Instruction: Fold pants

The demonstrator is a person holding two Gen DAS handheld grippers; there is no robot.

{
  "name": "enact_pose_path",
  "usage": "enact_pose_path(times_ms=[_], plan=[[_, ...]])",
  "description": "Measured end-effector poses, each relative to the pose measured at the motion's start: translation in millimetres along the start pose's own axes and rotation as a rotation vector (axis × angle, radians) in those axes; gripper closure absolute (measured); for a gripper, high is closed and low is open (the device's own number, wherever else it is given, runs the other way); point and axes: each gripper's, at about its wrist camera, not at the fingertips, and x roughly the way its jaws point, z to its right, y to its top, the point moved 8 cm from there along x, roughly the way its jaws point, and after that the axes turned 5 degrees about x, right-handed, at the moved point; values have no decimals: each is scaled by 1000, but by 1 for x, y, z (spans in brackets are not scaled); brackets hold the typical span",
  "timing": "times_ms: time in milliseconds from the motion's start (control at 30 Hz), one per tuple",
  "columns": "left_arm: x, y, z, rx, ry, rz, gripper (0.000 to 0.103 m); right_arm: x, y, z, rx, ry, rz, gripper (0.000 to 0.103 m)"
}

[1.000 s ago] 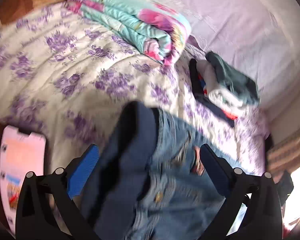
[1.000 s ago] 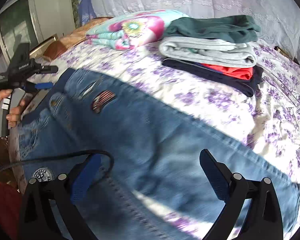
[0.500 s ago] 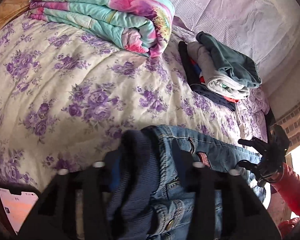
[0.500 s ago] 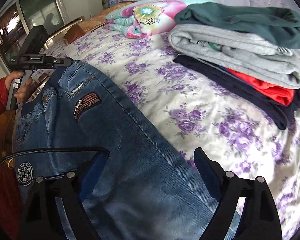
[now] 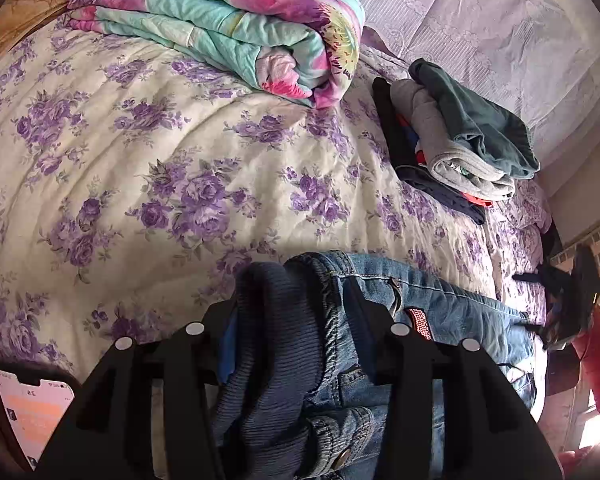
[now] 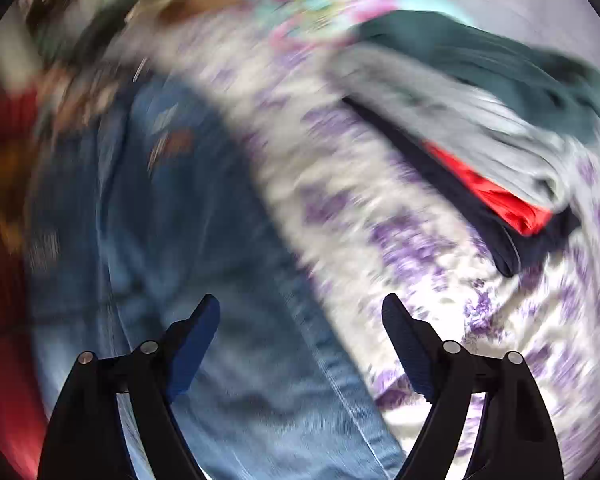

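Note:
Blue jeans (image 5: 452,312) with a dark ribbed waistband (image 5: 276,344) lie on the flowered bed. My left gripper (image 5: 296,312) is shut on the bunched waistband end and holds it just above the bedspread. In the right wrist view, which is blurred, the jeans' leg (image 6: 204,248) stretches away from me. My right gripper (image 6: 300,320) is open and empty, hovering over the leg's edge beside the bedspread. The right gripper also shows far right in the left wrist view (image 5: 572,304).
A rolled floral quilt (image 5: 236,28) lies at the head of the bed. A stack of folded clothes (image 5: 464,140) sits at the far side, also in the right wrist view (image 6: 480,120). A phone (image 5: 32,412) lies at the bed's near left edge. The flowered bedspread (image 5: 140,160) spreads between them.
My left gripper closed on the jeans' waistband and moved it a little along the bed. My right gripper swung fast over the jeans' leg, staying open.

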Motion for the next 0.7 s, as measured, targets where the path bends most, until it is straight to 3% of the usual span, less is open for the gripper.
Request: enact_pose_path(times_ms=[67,200,300,367,400,500,600,700], plan=[[3,1,0,5,1,-11,57,5,11,5,53,32,49,27],[8,8,5,39,6,-38,56,51,5,-20,-29,119,-58,38],[14,13,9,57,-1,-41,55,77,-3,-34,-95,96,-107,43],[19,15,12,57,-7,-42,58,72,0,-38,-87,86,-96,78],[19,17,15,66,-8,-34,69,64,1,-41,-78,95,-100,94],[9,22,34,126,-49,8,78,28,0,-56,-105,53,-38,96],[-13,22,57,187,-92,45,79,-13,-8,-70,-92,13,25,96],[-39,20,66,188,-136,85,79,-46,-23,-89,-88,-29,74,96]])
